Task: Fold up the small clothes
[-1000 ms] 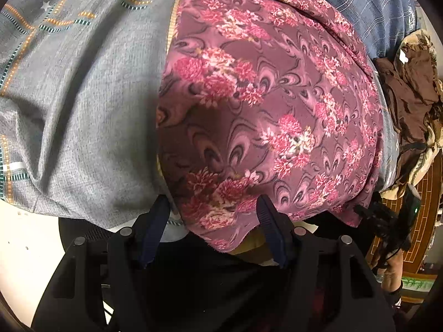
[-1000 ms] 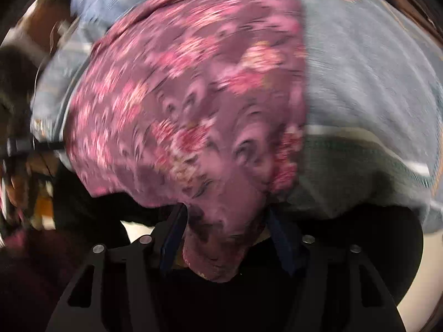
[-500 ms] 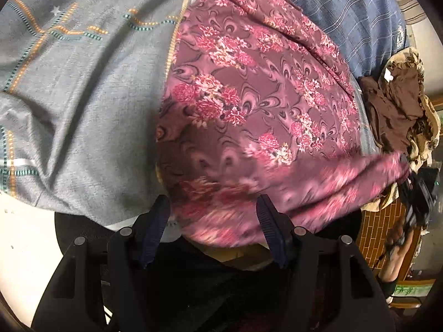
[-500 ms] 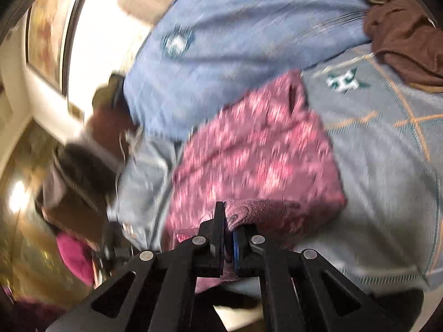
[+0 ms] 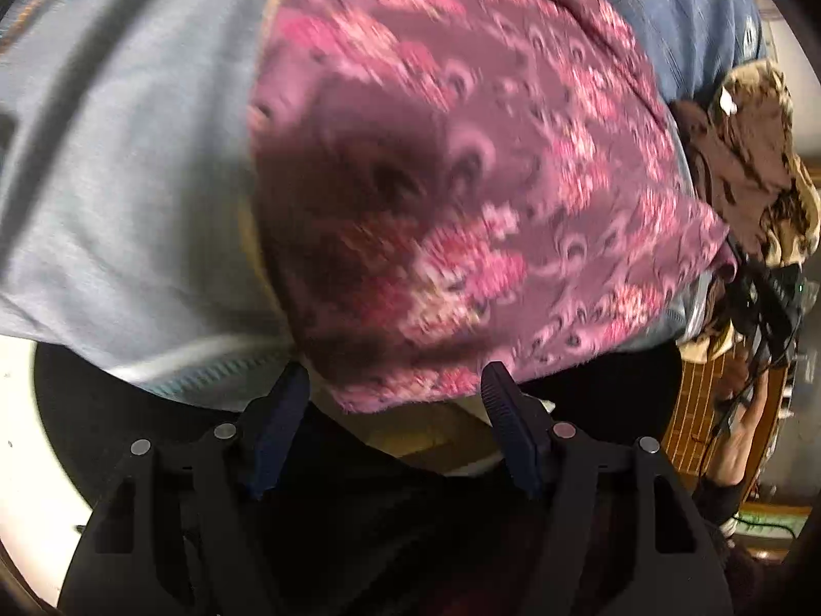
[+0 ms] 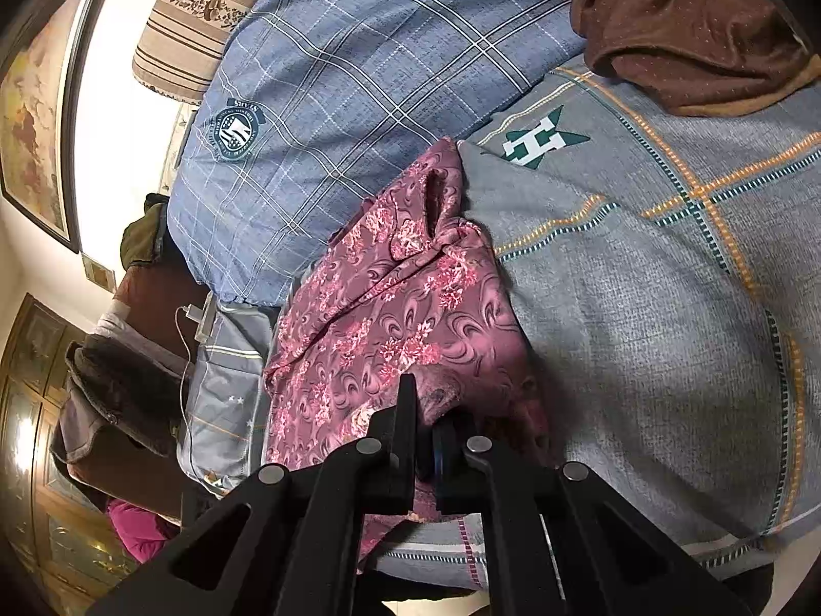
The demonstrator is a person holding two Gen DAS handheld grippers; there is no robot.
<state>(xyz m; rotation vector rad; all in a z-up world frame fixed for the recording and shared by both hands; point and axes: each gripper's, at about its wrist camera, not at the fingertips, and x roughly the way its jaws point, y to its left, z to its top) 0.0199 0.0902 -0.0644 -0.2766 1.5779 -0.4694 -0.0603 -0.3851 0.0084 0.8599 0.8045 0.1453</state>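
Note:
A maroon garment with pink flowers [image 5: 462, 179] lies on a grey bedspread [image 5: 128, 164]. In the left wrist view my left gripper [image 5: 395, 390] is open, its two fingers either side of the garment's near hem, which hangs over the bed edge. In the right wrist view my right gripper [image 6: 426, 410] is shut on a corner of the same garment [image 6: 390, 308] and holds it folded a little way over the rest. The grey bedspread [image 6: 667, 282] runs to the right.
A blue plaid pillow [image 6: 359, 61] lies behind the garment. A brown garment [image 6: 682, 20] is heaped at the far right of the bed and shows in the left wrist view [image 5: 739, 164]. A striped cushion [image 6: 195, 15] and a charger cable [image 6: 190, 318] lie at the left.
My right gripper has closed on the garment's corner and lifted it over the cloth. My left gripper stays open and has moved closer to the hem.

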